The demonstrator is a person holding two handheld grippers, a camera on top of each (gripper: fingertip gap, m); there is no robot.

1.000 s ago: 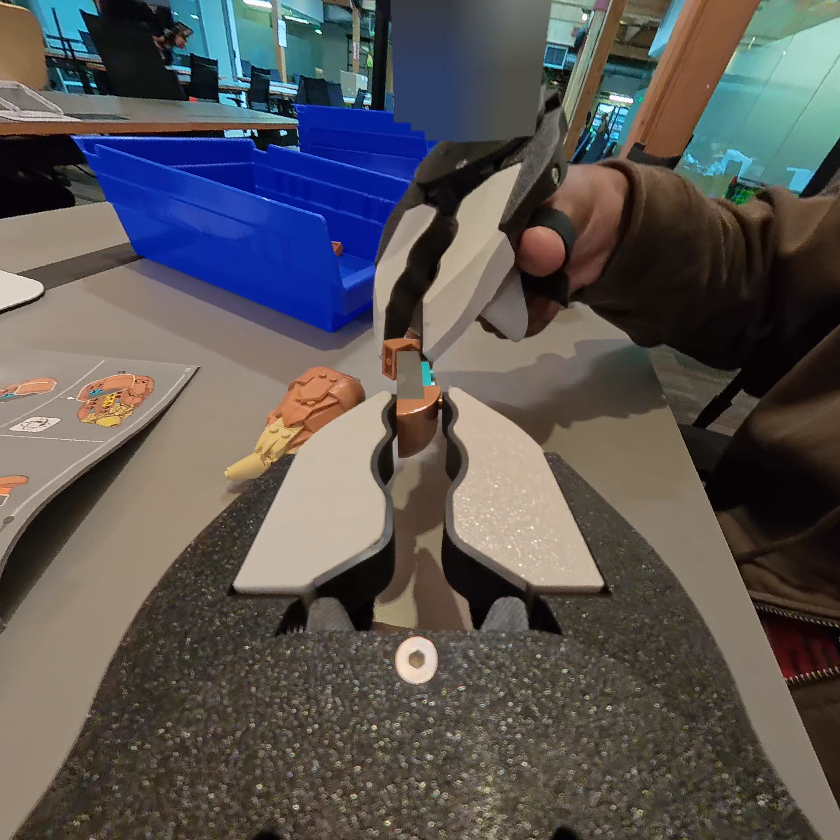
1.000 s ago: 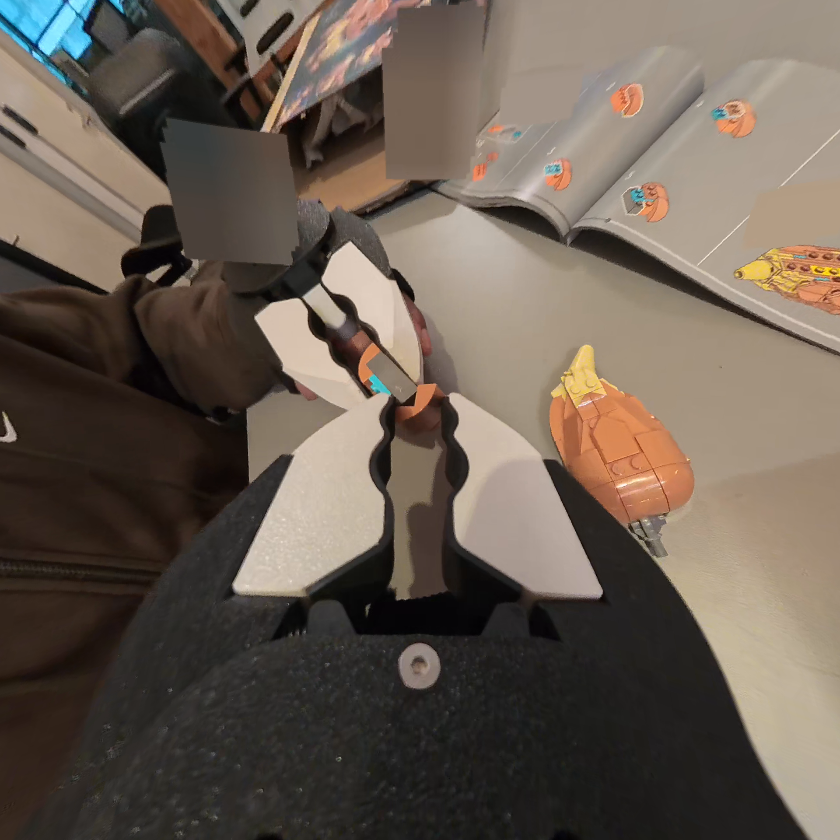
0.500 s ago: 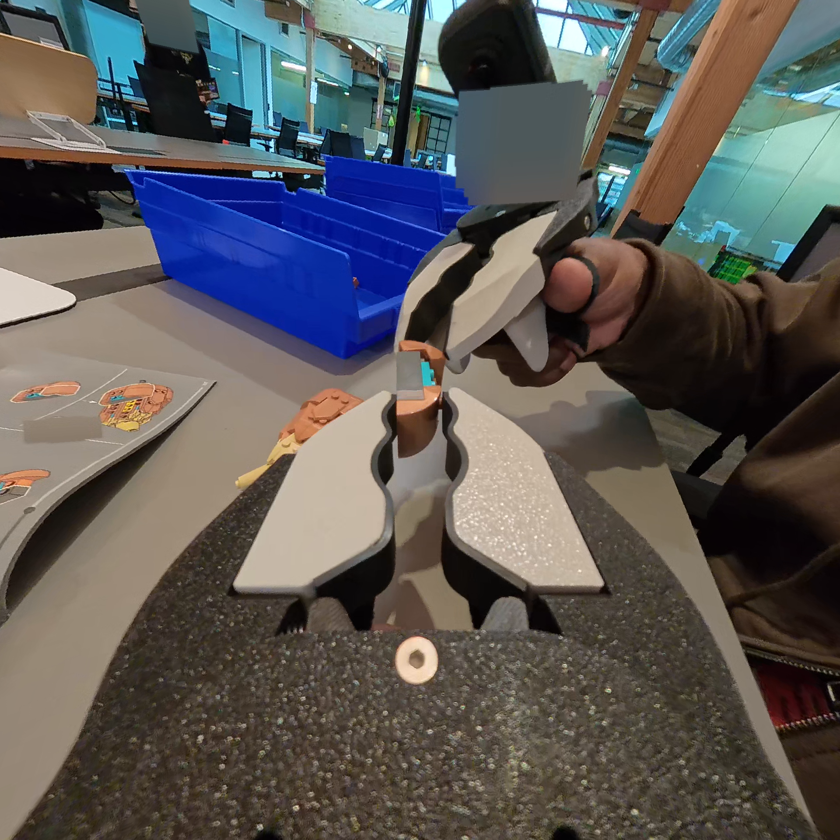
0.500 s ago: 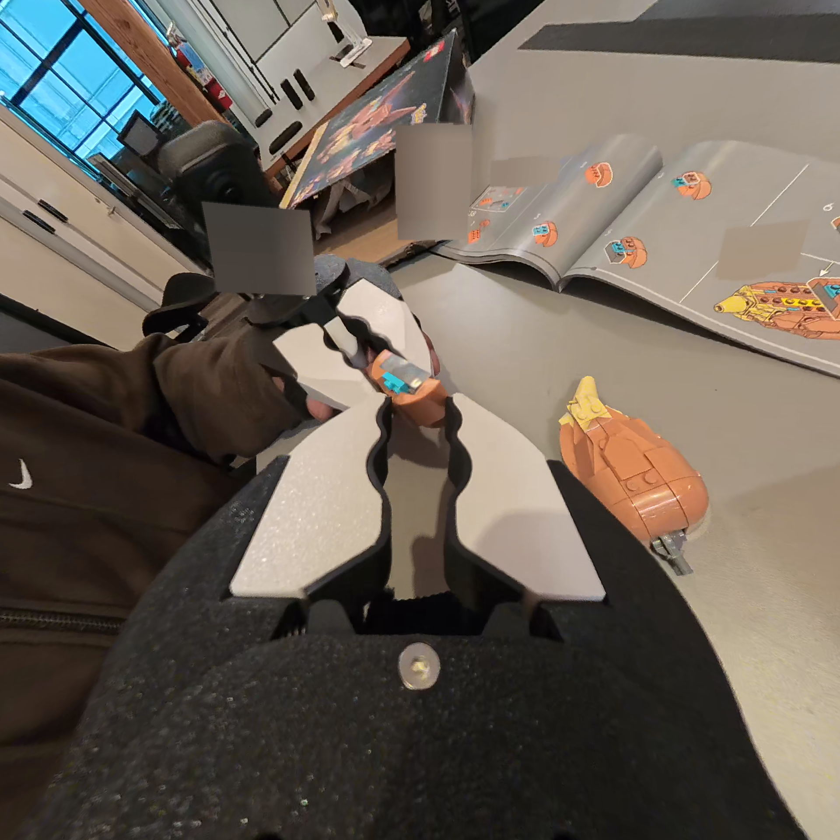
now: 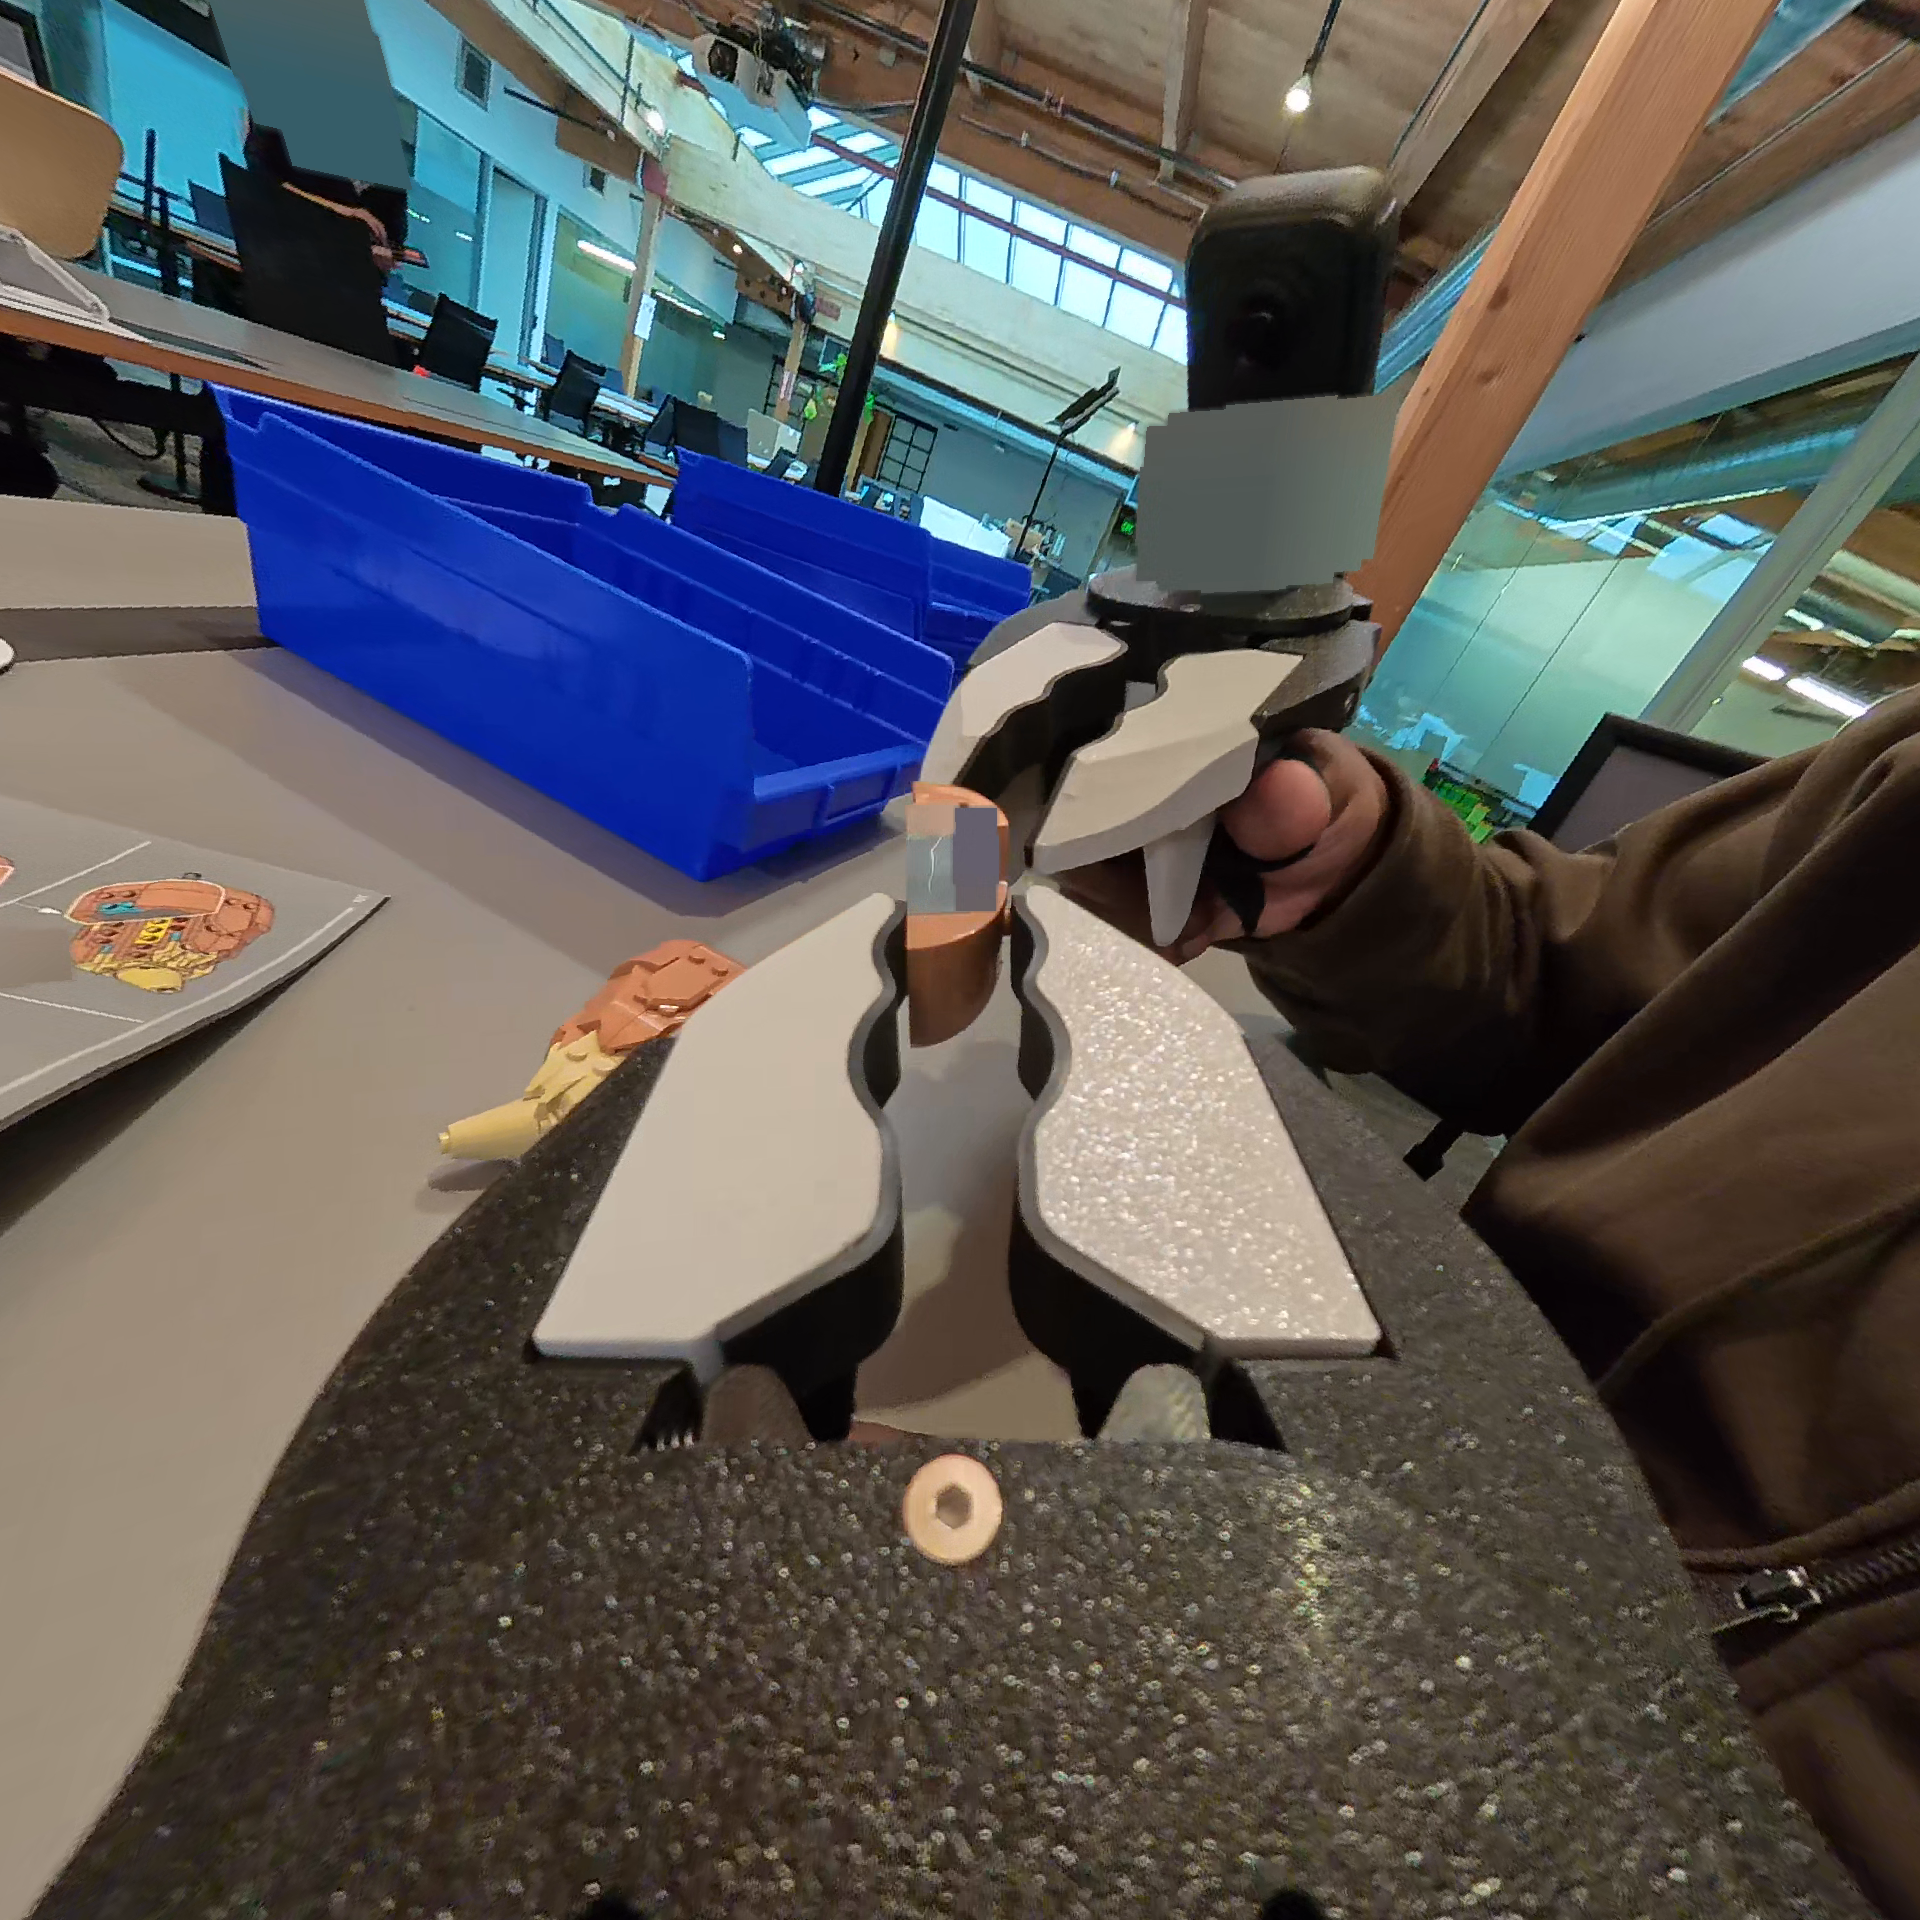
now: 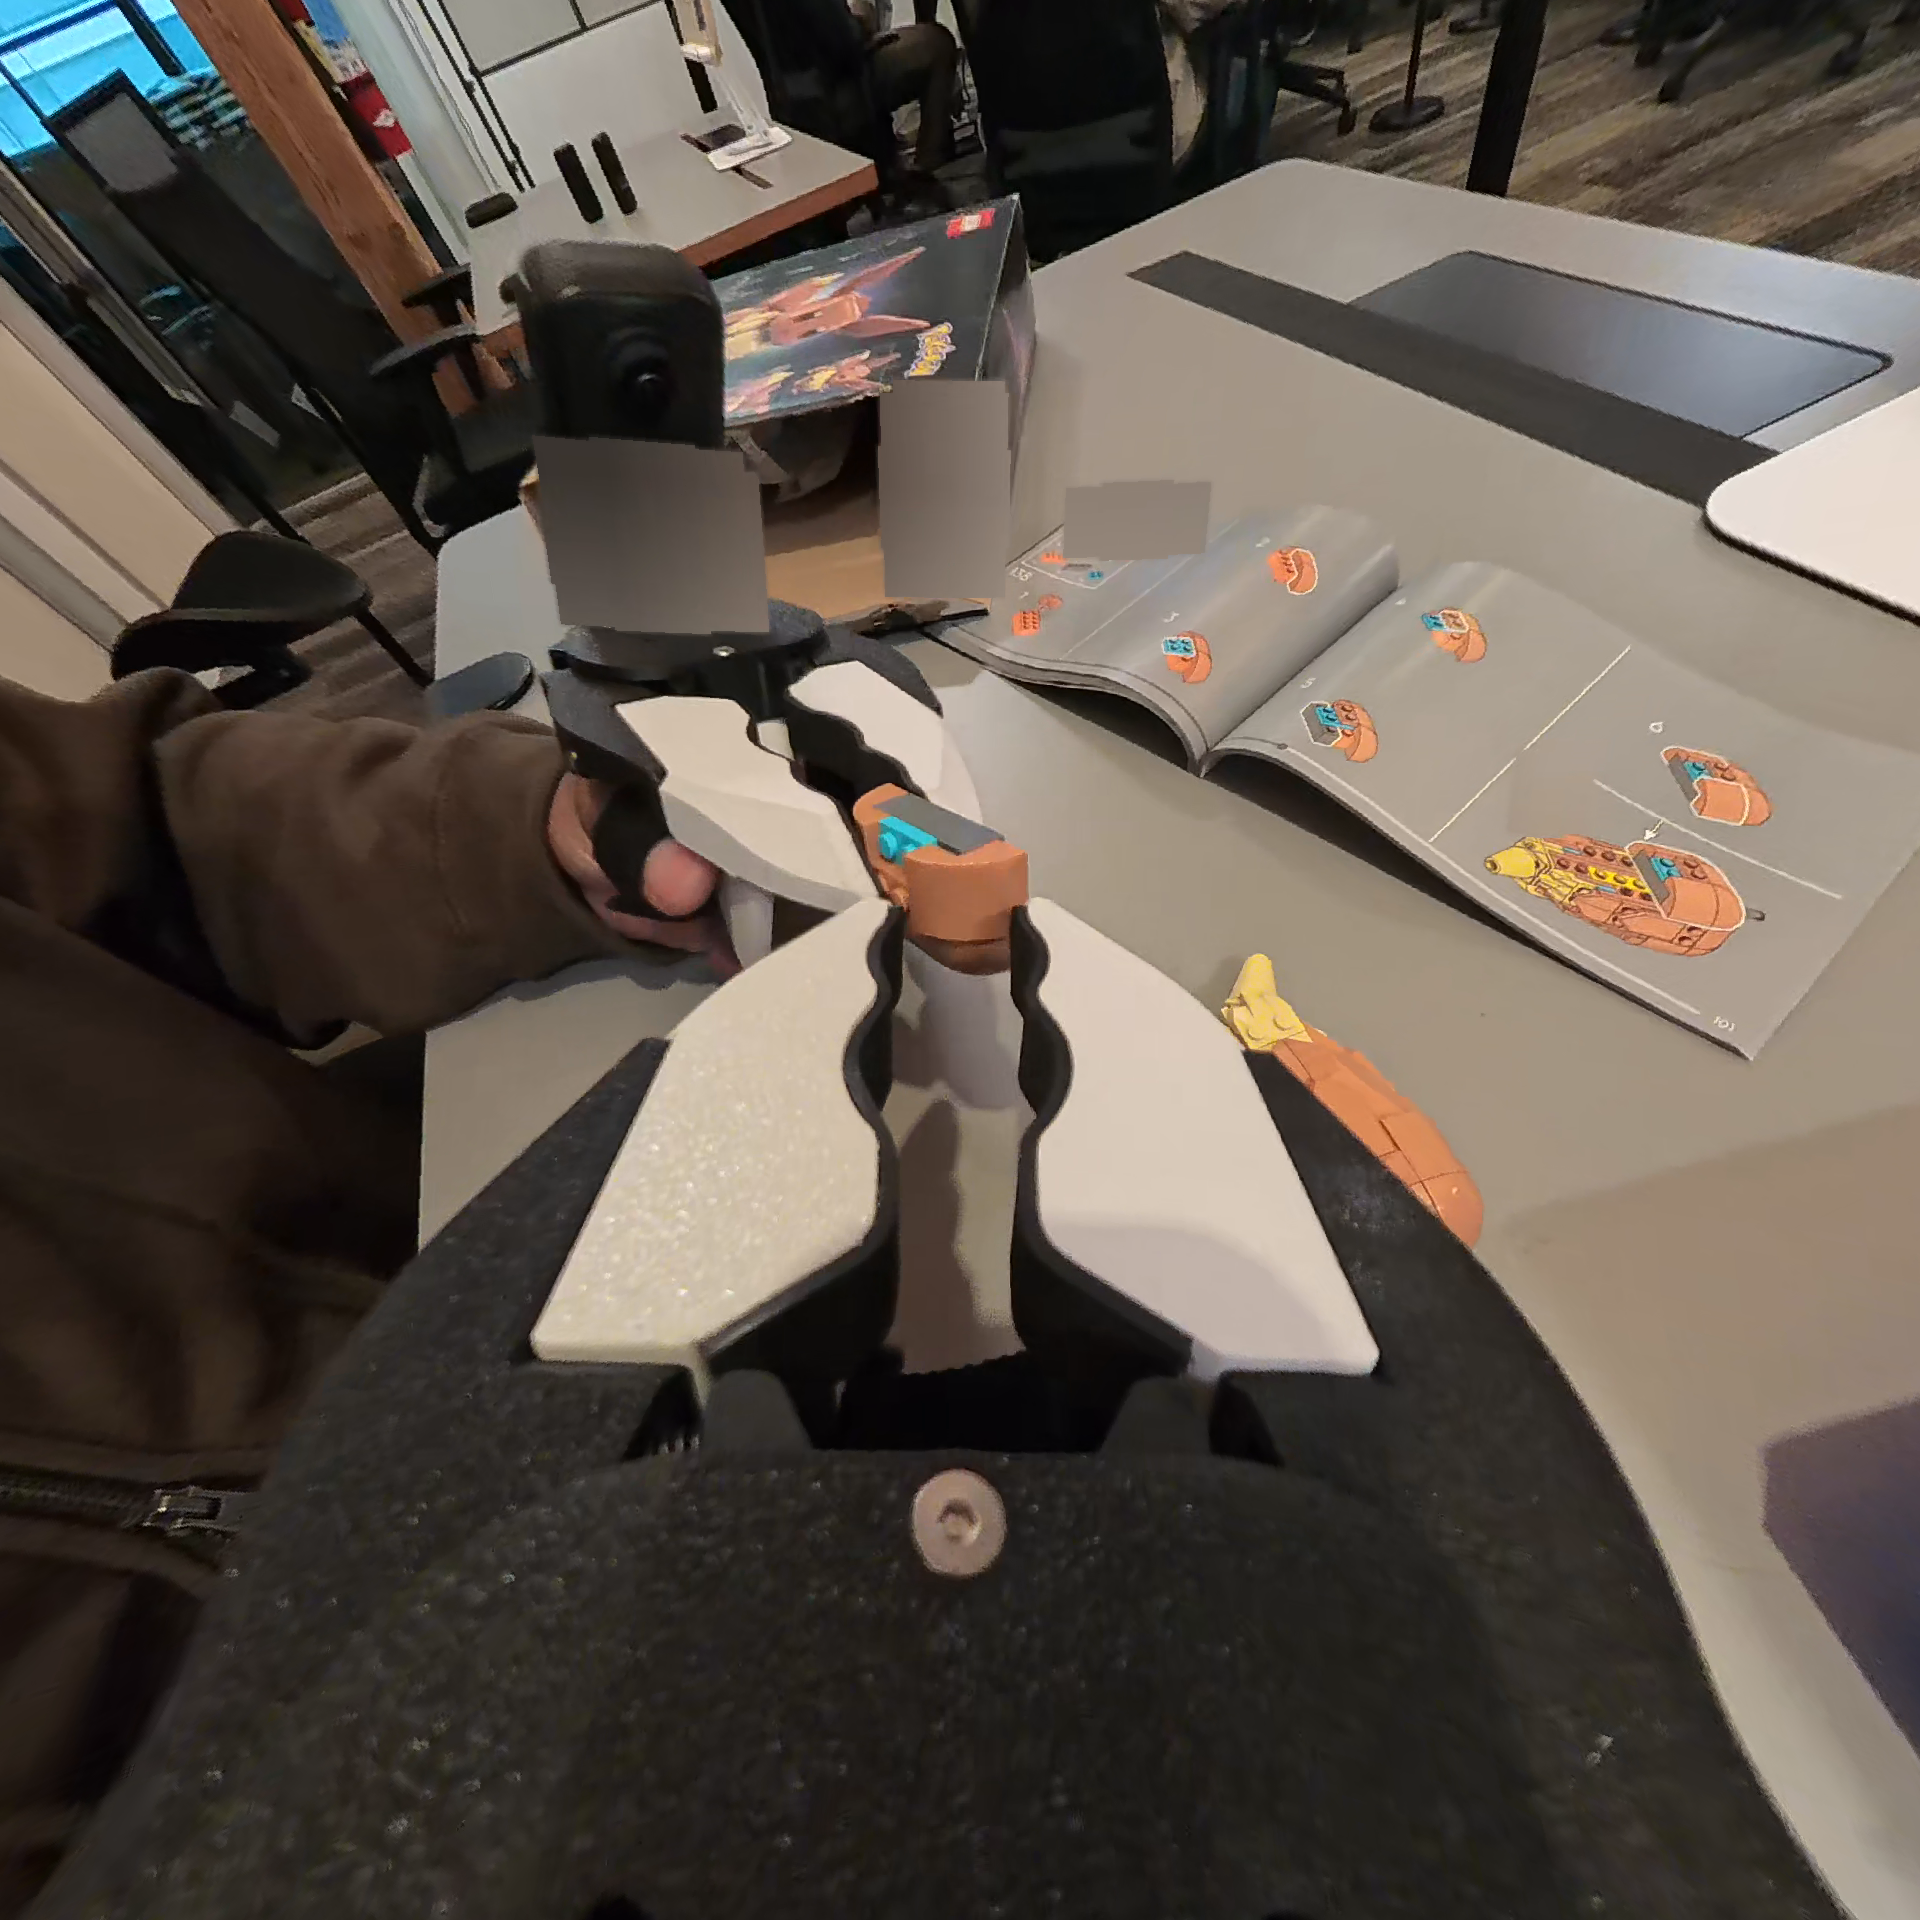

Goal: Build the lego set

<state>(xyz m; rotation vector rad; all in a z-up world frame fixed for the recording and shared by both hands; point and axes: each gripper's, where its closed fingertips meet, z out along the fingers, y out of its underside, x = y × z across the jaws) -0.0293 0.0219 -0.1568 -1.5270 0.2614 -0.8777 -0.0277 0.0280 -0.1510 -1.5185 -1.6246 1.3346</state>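
A small brown lego sub-assembly (image 5: 948,971) with a grey plate and a teal piece on top is held above the table between both grippers. My left gripper (image 5: 954,914) is shut on its rounded brown end. My right gripper (image 6: 958,914) is shut on the same sub-assembly (image 6: 961,883) from the opposite side; it also shows in the left wrist view (image 5: 1023,831), tips against the piece. The left gripper shows in the right wrist view (image 6: 831,790). The larger brown lego body with a yellow tip (image 6: 1351,1101) lies on the table; it also shows in the left wrist view (image 5: 644,997).
An open instruction booklet (image 6: 1507,748) lies on the grey table (image 6: 1662,1195), also in the left wrist view (image 5: 156,935). Blue bins (image 5: 540,644) stand at the back. The lego box (image 6: 862,312) sits beyond the booklet. A white board (image 6: 1829,520) is at the far right. The tips of both grippers are at nearly the same place.
Both grippers have risen and levelled out with the sub-assembly between them. The small brown piece in the right gripper now sits against the top of the sub-assembly.
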